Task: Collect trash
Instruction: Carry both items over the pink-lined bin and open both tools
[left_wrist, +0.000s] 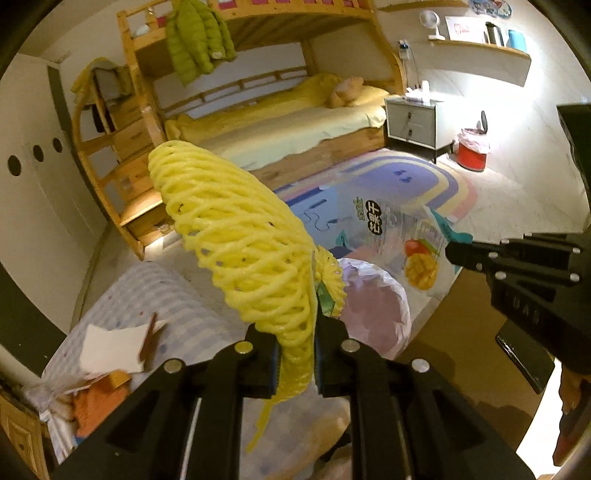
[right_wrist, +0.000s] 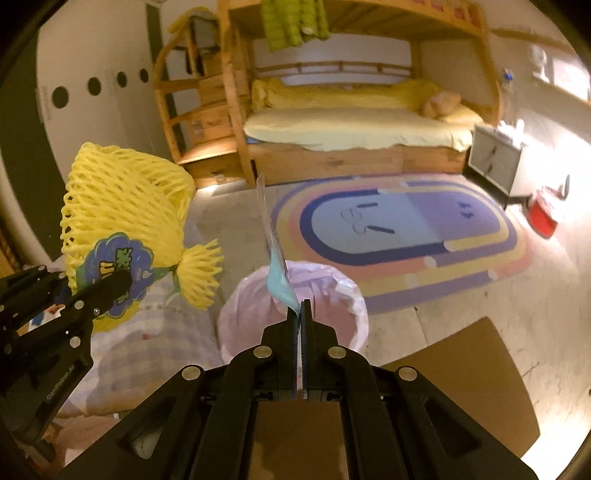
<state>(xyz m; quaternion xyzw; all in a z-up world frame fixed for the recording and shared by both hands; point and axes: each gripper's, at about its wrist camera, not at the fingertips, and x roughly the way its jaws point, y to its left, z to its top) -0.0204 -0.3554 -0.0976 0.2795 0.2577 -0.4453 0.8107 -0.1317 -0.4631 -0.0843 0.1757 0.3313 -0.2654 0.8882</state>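
One yellow foam fruit net (left_wrist: 236, 236) is pinched by the left gripper (left_wrist: 295, 354), its long axis slanting toward the upper left. One printed mango snack wrapper (right_wrist: 275, 243) (seen edge-on) is clamped upright by the right gripper (right_wrist: 301, 321) above one pink-lined bin (right_wrist: 332, 295) at frame centre.

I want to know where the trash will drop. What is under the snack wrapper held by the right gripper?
Below the snack wrapper in the right gripper is the open bin with a pink liner. The wrapper and fingers cover part of its inside, so any contents cannot be seen.
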